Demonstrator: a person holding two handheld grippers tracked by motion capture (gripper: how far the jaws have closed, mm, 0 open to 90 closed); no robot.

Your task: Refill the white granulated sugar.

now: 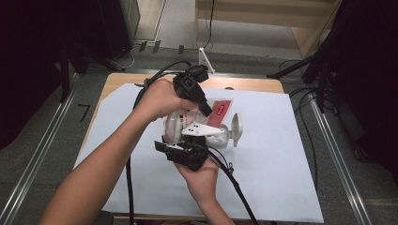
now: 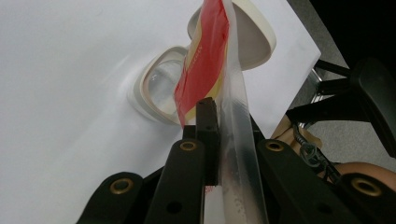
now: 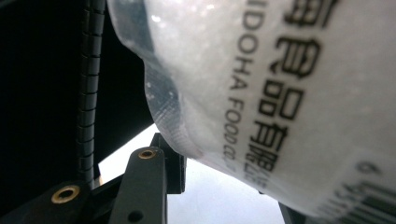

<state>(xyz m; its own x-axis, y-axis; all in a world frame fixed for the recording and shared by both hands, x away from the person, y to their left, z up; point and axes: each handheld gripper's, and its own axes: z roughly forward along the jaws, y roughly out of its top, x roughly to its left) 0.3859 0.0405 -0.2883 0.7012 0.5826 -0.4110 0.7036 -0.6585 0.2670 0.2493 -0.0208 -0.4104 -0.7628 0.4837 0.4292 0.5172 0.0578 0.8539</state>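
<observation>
A clear plastic bag of white granules with a red label hangs tilted between both grippers over the white sheet. My left gripper comes from above and is shut on the bag's flat top edge. My right gripper comes from below, its jaws pressed on the bulging lower part of the bag, where black print shows. Under the bag a clear jar lies on the sheet with its white hinged lid swung open.
A white sheet covers most of the wooden table. Black cables trail from the grippers toward the near edge. Dark stands and a metal rail flank the table.
</observation>
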